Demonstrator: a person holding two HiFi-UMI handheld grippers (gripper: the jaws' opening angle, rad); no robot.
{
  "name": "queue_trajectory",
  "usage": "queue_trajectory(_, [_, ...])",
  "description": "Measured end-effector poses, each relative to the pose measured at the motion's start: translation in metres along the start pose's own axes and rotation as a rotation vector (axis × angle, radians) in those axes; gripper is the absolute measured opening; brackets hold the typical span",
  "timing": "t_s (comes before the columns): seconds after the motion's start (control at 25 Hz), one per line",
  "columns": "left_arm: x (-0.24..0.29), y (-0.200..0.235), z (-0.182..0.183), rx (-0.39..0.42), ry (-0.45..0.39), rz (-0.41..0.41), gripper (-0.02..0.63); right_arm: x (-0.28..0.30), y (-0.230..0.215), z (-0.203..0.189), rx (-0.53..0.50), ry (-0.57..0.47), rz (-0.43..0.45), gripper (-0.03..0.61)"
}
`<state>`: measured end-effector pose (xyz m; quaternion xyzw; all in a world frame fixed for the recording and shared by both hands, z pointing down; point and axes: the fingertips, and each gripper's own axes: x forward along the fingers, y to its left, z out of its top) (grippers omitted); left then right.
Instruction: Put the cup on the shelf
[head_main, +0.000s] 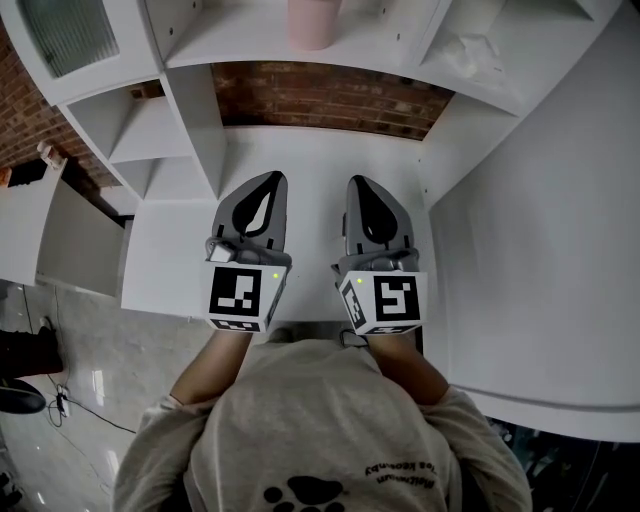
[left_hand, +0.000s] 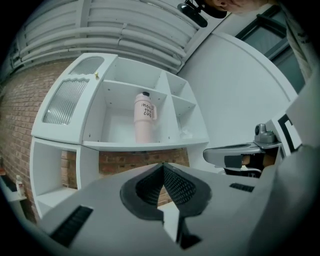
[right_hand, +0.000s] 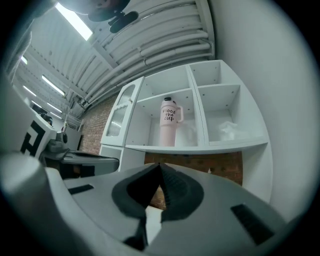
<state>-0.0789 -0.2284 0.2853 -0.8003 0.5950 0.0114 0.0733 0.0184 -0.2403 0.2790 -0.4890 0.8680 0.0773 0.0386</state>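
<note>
Left tongs (head_main: 270, 180) and right tongs (head_main: 362, 184) pressed closed, empty, above the tabletop (head_main: 320, 160). Pink cup (right_hand: 169, 122) stands on the shelf (right_hand: 210, 146).

Even bright indoor light, ceiling strip lights (right_hand: 75, 22), strong fisheye edges

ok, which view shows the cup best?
Right gripper view: the whole cup stands upright on the shelf, with lid, handle and print plain. The left gripper view shows the cup whole too, but dimmer. The head view catches only the cup's lower part at the top edge.
</note>
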Motion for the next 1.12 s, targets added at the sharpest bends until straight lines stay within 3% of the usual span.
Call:
queue_trajectory(0.48, [-0.009,-0.017,-0.028,-0.014,0.029,-0.003,0.008,-0.007,0.008,-0.032,0.032,0.041,0.036,0.008])
queue_trajectory(1.12, [0.003,-0.016,-0.031,-0.025,0.037,-0.005,0.008,0.007,0.001,-0.033,0.050,0.037,0.049,0.008])
